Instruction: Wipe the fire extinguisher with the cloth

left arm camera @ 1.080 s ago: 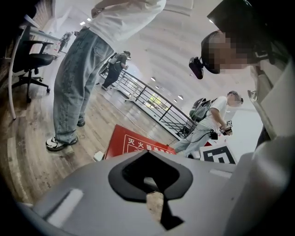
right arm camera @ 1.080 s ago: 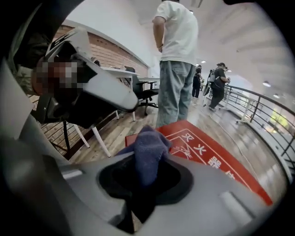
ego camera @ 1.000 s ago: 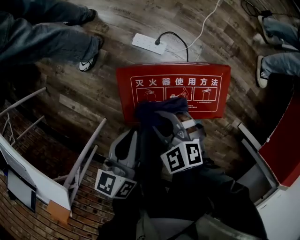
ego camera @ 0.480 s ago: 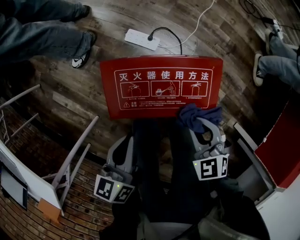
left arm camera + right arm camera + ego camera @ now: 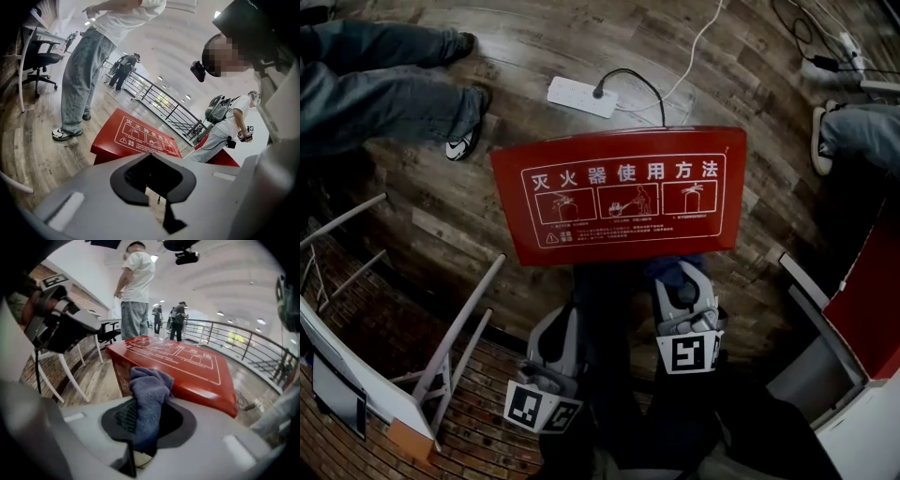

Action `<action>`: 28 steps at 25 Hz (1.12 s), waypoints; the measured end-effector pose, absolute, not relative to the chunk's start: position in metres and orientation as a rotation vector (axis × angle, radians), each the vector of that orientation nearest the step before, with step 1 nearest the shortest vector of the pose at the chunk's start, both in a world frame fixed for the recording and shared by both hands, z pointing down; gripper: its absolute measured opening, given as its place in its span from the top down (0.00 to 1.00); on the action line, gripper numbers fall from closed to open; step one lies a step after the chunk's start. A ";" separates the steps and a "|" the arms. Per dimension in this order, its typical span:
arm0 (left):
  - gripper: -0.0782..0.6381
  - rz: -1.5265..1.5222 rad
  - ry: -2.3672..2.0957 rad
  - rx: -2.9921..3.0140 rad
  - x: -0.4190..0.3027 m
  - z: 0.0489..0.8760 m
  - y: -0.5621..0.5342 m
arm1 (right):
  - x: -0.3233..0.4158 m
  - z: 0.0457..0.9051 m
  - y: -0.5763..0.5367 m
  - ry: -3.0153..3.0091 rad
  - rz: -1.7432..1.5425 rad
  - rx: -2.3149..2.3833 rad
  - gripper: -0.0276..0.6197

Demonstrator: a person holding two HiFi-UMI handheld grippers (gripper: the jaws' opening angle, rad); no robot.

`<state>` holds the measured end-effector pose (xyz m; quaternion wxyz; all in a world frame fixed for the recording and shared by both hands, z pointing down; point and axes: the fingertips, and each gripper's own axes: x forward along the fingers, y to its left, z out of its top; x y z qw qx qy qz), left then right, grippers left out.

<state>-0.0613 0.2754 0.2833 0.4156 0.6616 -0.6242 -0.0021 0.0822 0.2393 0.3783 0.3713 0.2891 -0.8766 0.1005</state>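
Observation:
The red fire extinguisher box [image 5: 619, 192] stands on the wooden floor, its lid carrying a white instruction panel. It also shows as the red box [image 5: 136, 138] in the left gripper view and the red box [image 5: 187, 362] in the right gripper view. No extinguisher itself is visible. My right gripper [image 5: 680, 281] is shut on a blue cloth [image 5: 670, 267] just at the box's near edge. The cloth [image 5: 147, 404] bunches up out of the right gripper [image 5: 145, 423]. My left gripper [image 5: 558, 333] hangs lower left, off the box. Nothing shows in the left gripper [image 5: 152, 180]; its opening is too dark to read.
A white power strip [image 5: 578, 97] and cables lie beyond the box. A person's legs and shoe [image 5: 464, 145] stand at upper left, another shoe [image 5: 825, 141] at right. A white chair frame [image 5: 459, 319] is at left, a red-and-white cabinet [image 5: 862, 319] at right.
The right gripper carried the cloth from the middle of the box's near edge to the right, then back toward me. The left gripper shifted slightly.

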 end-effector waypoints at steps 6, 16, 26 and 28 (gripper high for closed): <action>0.88 0.008 -1.548 1.666 -0.088 0.291 0.278 | 0.000 0.398 0.252 -2.317 0.476 0.786 0.84; 0.88 0.053 -1.531 1.696 -0.133 0.299 0.274 | 0.035 0.427 0.233 -2.295 0.319 0.882 0.84; 0.88 0.044 -1.472 1.724 -0.122 0.306 0.260 | 0.007 0.456 0.248 -2.267 0.420 0.855 0.84; 0.88 0.075 -1.472 1.729 -0.124 0.310 0.265 | -0.039 0.441 0.260 -2.395 0.433 0.781 0.84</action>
